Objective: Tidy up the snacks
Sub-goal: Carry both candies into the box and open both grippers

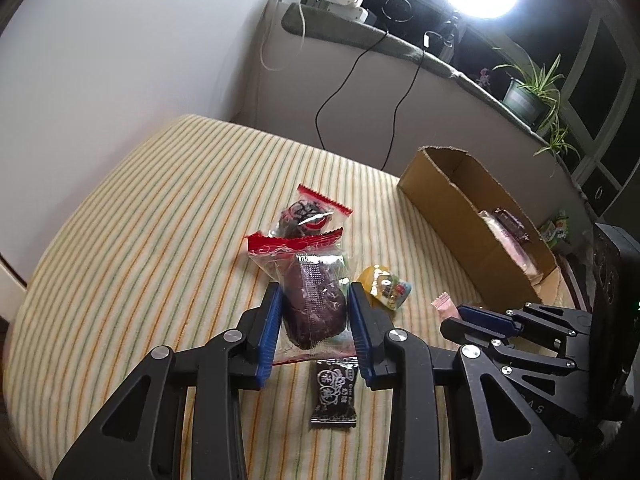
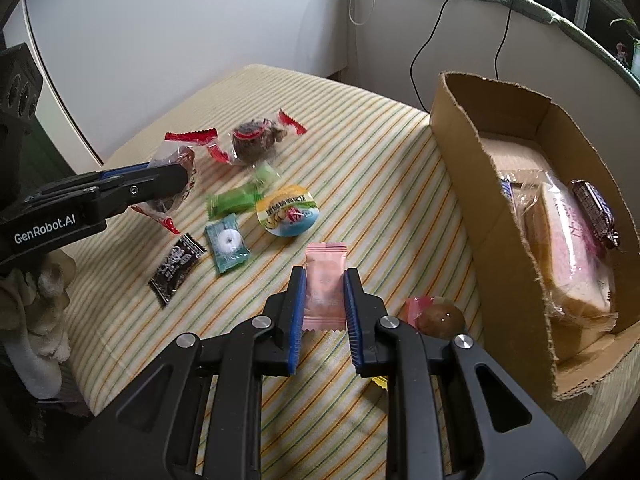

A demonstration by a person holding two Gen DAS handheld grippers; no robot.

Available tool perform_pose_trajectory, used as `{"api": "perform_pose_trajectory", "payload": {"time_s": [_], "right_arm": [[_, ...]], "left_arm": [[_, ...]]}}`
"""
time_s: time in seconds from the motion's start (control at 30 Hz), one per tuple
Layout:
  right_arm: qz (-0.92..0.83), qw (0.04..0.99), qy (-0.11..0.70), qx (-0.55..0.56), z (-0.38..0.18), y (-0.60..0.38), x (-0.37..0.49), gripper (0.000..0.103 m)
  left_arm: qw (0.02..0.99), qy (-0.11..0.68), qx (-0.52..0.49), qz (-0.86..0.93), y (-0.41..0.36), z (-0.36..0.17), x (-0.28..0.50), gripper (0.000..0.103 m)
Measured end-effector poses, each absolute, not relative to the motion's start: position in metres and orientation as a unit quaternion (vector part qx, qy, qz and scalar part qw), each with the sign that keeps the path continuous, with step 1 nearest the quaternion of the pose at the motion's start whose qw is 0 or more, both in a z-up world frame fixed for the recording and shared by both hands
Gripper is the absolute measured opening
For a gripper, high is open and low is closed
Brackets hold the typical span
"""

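Crinkly film may slip: left gripper [image 1: 314,316] clamps the cake pack [image 1: 310,300] over the striped cloth [image 1: 160,208], right gripper [image 2: 324,296] pinches the pink sachet [image 2: 325,284] beside the box [image 2: 480,208]

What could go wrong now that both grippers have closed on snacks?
The left gripper pinches the brown cake packet through loose, crinkly film; it may slip when lifted. The right gripper grips the pink sachet by its edges, so it could buckle. The cardboard box has tall ragged walls that could snag either snack.

"GenRobot.AI" stands in white on the left gripper [image 2: 168,184] body.
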State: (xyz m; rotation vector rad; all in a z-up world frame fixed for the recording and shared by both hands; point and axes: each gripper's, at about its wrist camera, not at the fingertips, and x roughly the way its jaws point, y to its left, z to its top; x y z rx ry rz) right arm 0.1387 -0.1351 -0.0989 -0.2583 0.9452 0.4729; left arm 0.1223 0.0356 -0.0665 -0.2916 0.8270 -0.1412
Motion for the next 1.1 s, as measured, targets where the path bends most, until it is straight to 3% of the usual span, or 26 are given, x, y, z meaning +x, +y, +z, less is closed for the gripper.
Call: {"api": "perform_pose_trajectory", "payload": {"time_s": [1.1], "right_arm": [[0.180,0.903,0.387,-0.054,-0.030,-0.238,0.163,0.020]], "left_arm": [[0.911,0.367,-0.088,-0.166,-0.081,-0.017,0.215,0.031]]}}
